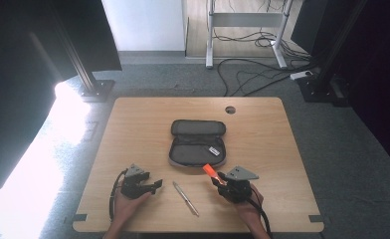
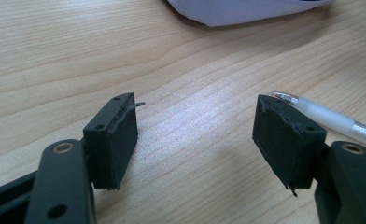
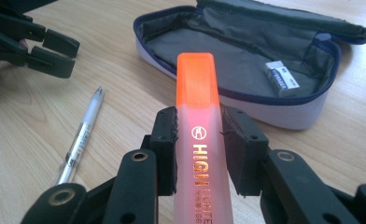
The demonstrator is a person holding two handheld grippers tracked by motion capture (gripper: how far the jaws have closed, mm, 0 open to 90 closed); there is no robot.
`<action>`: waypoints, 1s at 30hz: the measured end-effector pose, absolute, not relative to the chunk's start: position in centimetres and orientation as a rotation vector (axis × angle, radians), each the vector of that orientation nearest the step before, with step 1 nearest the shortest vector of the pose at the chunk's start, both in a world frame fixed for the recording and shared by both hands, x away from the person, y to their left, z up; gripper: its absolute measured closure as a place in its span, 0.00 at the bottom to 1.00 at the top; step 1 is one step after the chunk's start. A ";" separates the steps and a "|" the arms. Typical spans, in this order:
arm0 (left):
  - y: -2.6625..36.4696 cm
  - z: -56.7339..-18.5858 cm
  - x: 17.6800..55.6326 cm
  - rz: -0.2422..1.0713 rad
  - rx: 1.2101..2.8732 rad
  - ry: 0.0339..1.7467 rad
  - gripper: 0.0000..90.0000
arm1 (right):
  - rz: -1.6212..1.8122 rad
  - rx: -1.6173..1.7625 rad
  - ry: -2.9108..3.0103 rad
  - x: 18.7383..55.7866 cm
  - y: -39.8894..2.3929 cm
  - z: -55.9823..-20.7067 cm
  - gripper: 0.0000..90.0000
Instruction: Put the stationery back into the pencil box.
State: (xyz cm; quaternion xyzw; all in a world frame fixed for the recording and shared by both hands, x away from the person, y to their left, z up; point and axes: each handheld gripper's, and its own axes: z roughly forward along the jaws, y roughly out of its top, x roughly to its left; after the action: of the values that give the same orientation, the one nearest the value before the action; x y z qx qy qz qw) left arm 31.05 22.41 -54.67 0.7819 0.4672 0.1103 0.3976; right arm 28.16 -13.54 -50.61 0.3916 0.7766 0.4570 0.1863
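The right gripper (image 3: 199, 149) clamps a light, stiff orange plastic highlighter (image 3: 199, 126) mid-barrel, near the open grey fabric pencil case (image 3: 246, 60); its smooth body looks liable to slip, so a grip across the flats seems best. The left gripper (image 2: 195, 140) gapes wide and empty at the near left; a slim translucent pen (image 1: 185, 198) lies between the two grippers.

A light wooden table (image 1: 143, 124) with rounded corners stands on grey carpet (image 1: 342, 149); a round cable hole (image 1: 230, 109) sits near its far edge, toward one o'clock. At twelve o'clock a white wall panel (image 1: 143, 22) meets a strip of pale wooden floor (image 1: 243, 30), where the white metal legs of a desk frame (image 1: 210, 35) stand among loose black cables (image 1: 252, 74). A white power strip (image 1: 301, 75) lies at two o'clock. Black curtains (image 1: 377, 64) hang at three o'clock and another dark drape (image 1: 44, 40) at ten o'clock, each beside a slanted black metal post (image 1: 78, 64) on a floor plate. Strong daylight (image 1: 44, 149) washes the carpet at nine o'clock.
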 end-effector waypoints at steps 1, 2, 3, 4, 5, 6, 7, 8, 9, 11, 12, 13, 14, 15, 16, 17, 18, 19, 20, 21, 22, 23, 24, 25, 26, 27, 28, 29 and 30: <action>22.4 -54.7 31.0 0.279 1.981 1.183 0.35 | 1.291 1.103 2.184 28.2 -13.6 -50.5 0.73; 22.4 -54.7 31.0 0.281 1.981 1.183 0.35 | 1.294 1.103 2.181 28.3 -13.6 -50.4 0.73; 22.4 -54.7 31.0 0.281 1.981 1.183 0.35 | 1.297 1.103 2.181 28.3 -13.7 -50.3 0.73; 22.4 -54.7 31.0 0.281 1.980 1.183 0.35 | 1.299 1.101 2.179 28.4 -13.7 -50.2 0.74; 22.4 -54.7 31.0 0.280 1.980 1.183 0.35 | 1.301 1.098 2.178 28.5 -13.7 -50.1 0.73; 22.4 -54.7 31.0 0.279 1.980 1.184 0.35 | 1.304 1.100 2.178 28.6 -13.7 -50.0 0.73; 22.4 -54.7 31.0 0.278 1.980 1.184 0.35 | 1.306 1.093 2.178 28.7 -13.6 -49.9 0.74; 22.4 -54.7 31.0 0.278 1.979 1.185 0.35 | 1.307 1.092 2.177 28.7 -13.6 -49.8 0.74; 22.4 -54.7 31.1 0.279 1.980 1.184 0.35 | 1.312 1.093 2.176 28.8 -13.5 -49.8 0.73; 22.4 -54.7 31.1 0.278 1.979 1.184 0.35 | 1.313 1.088 2.179 29.0 -13.5 -49.7 0.73; 22.4 -54.7 31.1 0.278 1.979 1.185 0.35 | 1.312 1.086 2.178 29.1 -13.4 -49.6 0.74; 22.4 -54.7 31.1 0.279 1.980 1.184 0.35 | 1.313 1.084 2.172 29.2 -13.4 -49.6 0.73; 22.4 -54.7 31.1 0.279 1.980 1.183 0.35 | 1.316 1.087 2.171 29.3 -13.4 -49.6 0.74; 22.4 -54.7 31.1 0.279 1.980 1.184 0.35 | 1.318 1.089 2.171 29.4 -13.5 -49.6 0.74; 22.4 -54.7 31.1 0.279 1.980 1.184 0.35 | 1.318 1.090 2.171 29.5 -13.4 -49.6 0.73; 22.4 -54.7 31.1 0.279 1.979 1.184 0.35 | 1.318 1.091 2.170 29.6 -13.4 -49.6 0.74; 22.4 -54.7 31.1 0.279 1.980 1.183 0.35 | 1.319 1.092 2.170 29.7 -13.4 -49.6 0.73; 22.4 -54.7 31.1 0.279 1.980 1.184 0.35 | 1.319 1.089 2.172 29.8 -13.3 -49.5 0.74; 22.4 -54.7 31.1 0.278 1.979 1.184 0.35 | 1.319 1.087 2.174 30.0 -13.3 -49.5 0.74; 22.4 -54.7 31.1 0.278 1.979 1.184 0.35 | 1.321 1.088 2.174 30.1 -13.2 -49.4 0.74; 22.4 -54.7 31.1 0.277 1.978 1.185 0.35 | 1.323 1.090 2.175 30.3 -13.2 -49.4 0.74; 22.4 -54.7 31.1 0.277 1.979 1.184 0.35 | 1.327 1.094 2.176 30.4 -13.2 -49.4 0.73; 22.4 -54.7 31.1 0.277 1.979 1.185 0.35 | 1.328 1.097 2.175 30.6 -13.2 -49.4 0.73; 22.4 -54.7 31.1 0.278 1.979 1.185 0.35 | 1.329 1.097 2.177 30.7 -13.2 -49.4 0.74; 22.4 -54.7 31.1 0.277 1.979 1.185 0.35 | 1.329 1.099 2.177 30.8 -13.1 -49.3 0.74; 22.4 -54.7 31.1 0.277 1.978 1.185 0.35 | 1.328 1.095 2.179 30.9 -13.1 -49.3 0.73; 22.4 -54.7 31.1 0.277 1.978 1.185 0.35 | 1.330 1.098 2.177 31.0 -13.1 -49.3 0.73; 22.4 -54.7 31.1 0.277 1.978 1.186 0.35 | 1.331 1.097 2.181 31.2 -13.1 -49.3 0.74; 22.4 -54.7 31.1 0.277 1.978 1.185 0.35 | 1.333 1.100 2.181 31.3 -13.1 -49.2 0.74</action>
State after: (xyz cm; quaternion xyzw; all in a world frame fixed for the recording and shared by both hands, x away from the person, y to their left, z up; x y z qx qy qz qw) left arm 31.05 22.41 -54.67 0.7813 0.4682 0.1095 0.3981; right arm 31.34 -13.09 -49.22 0.3889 0.7712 0.4713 0.1785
